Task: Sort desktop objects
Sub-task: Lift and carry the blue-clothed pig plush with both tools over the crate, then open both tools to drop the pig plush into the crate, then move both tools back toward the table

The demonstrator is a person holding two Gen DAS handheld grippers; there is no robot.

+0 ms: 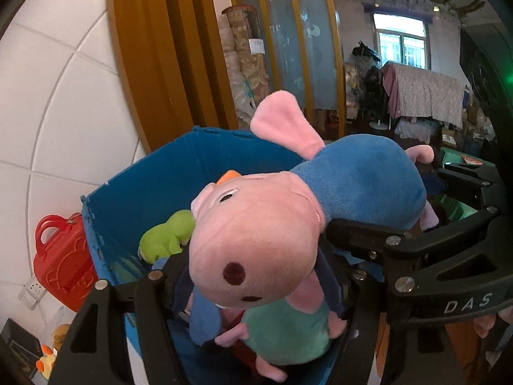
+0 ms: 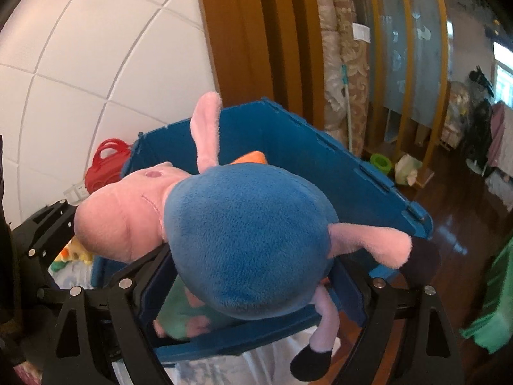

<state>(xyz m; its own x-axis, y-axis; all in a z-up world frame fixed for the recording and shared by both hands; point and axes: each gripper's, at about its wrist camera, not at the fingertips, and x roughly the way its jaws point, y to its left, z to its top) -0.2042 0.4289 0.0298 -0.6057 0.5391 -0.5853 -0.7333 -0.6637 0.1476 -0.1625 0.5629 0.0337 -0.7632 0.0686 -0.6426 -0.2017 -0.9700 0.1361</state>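
The plush pig (image 1: 256,224) is light, soft and squashy, so I hold it at both ends above the blue bin (image 1: 154,186). My left tongs (image 1: 256,276) clasp its snout; my right tongs (image 2: 256,285), spread wide, squeeze its blue body over the bin.

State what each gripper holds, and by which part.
Both hold the pig plush: the left gripper at its head, the right gripper around its blue body, above the blue bin.
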